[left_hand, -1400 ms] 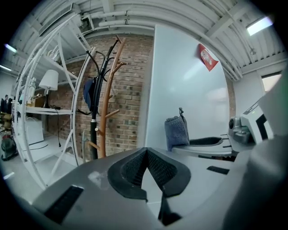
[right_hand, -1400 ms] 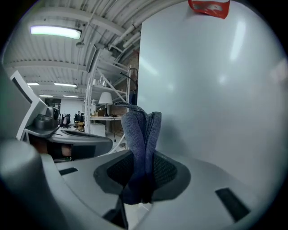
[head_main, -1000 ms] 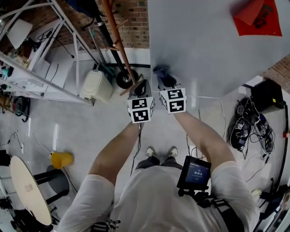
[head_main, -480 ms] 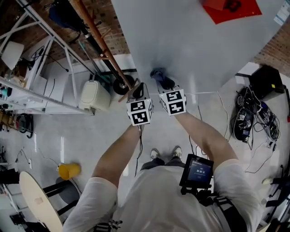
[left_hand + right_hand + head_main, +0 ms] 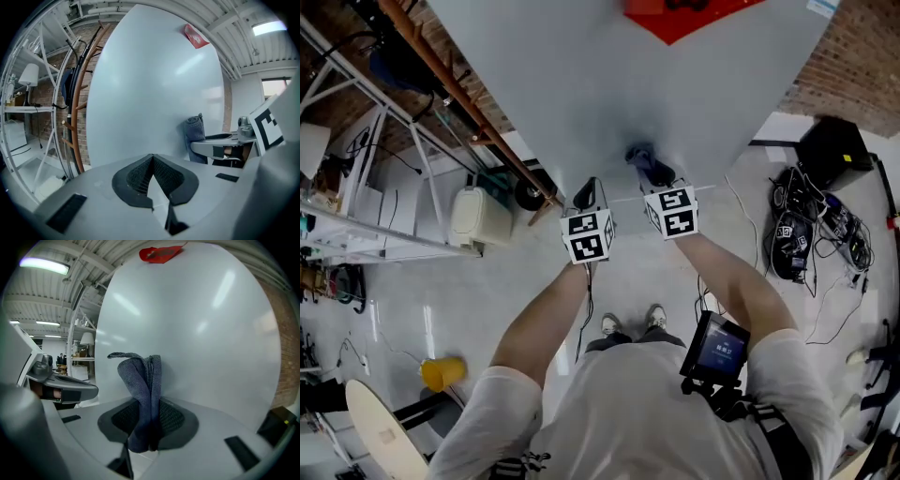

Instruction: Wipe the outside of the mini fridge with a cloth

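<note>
The mini fridge (image 5: 619, 94) shows as a broad pale grey face with a red sticker (image 5: 684, 14) near its top. My right gripper (image 5: 660, 180) is shut on a folded dark grey cloth (image 5: 648, 165), and the cloth's end rests against the fridge face. In the right gripper view the cloth (image 5: 143, 380) stands up from the shut jaws of the right gripper (image 5: 149, 405) in front of the fridge (image 5: 206, 333). My left gripper (image 5: 586, 195) hangs just left of it, shut and empty. The left gripper (image 5: 152, 158) points at the fridge (image 5: 150, 89), with the cloth (image 5: 194, 138) to its right.
A wooden coat stand (image 5: 464, 98) and metal shelving (image 5: 356, 150) stand to the fridge's left, with a white canister (image 5: 480, 216) on the floor beside them. A yellow cup (image 5: 441, 373) and a round table (image 5: 380, 436) lie lower left. Cables and black gear (image 5: 802, 239) crowd the right.
The head view has swung, so the fridge face fills more of the top. Both grippers stay side by side, the right one still holding the cloth at the fridge.
</note>
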A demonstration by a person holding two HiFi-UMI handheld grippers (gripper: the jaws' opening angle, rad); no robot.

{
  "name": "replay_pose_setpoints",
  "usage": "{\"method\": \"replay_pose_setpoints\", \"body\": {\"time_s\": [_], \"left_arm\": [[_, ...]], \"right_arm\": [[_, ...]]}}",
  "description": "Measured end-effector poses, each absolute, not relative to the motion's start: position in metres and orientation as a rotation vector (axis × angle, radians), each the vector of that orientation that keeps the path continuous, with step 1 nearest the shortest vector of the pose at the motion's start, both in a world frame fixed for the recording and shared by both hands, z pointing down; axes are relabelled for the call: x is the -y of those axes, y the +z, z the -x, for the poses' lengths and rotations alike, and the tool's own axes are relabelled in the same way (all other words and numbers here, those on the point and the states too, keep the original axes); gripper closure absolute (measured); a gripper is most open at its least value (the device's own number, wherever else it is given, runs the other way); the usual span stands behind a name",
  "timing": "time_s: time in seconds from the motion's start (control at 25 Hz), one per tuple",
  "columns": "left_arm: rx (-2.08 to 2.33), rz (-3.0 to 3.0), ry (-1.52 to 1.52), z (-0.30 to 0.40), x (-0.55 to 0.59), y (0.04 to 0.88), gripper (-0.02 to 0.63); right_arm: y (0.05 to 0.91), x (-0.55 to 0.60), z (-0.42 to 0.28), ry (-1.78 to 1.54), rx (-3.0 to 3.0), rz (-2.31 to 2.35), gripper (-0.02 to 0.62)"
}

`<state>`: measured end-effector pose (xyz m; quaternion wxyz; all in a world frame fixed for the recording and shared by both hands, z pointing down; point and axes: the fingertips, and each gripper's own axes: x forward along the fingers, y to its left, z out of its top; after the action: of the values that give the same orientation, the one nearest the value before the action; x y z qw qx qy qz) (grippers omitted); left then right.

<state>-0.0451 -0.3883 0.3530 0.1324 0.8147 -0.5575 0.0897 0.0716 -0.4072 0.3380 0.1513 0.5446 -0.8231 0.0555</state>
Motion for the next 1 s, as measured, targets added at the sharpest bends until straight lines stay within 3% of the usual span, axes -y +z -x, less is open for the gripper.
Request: {"method": "replay_pose_setpoints", "body": {"time_s": [0.4,1.0], "left_arm": [[1.553,-2.407,0.249,-0.041,0.387,0.343,0.606],[1.553,-2.436,0.263,-0.102,0.394,0.333,0.606]], "right_arm": [[0.334,0.408,-0.192,0.177,2.279,-1.675,0.491],[0.339,0.412,-0.303,0.219,2.211,-1.796,0.491]]}}
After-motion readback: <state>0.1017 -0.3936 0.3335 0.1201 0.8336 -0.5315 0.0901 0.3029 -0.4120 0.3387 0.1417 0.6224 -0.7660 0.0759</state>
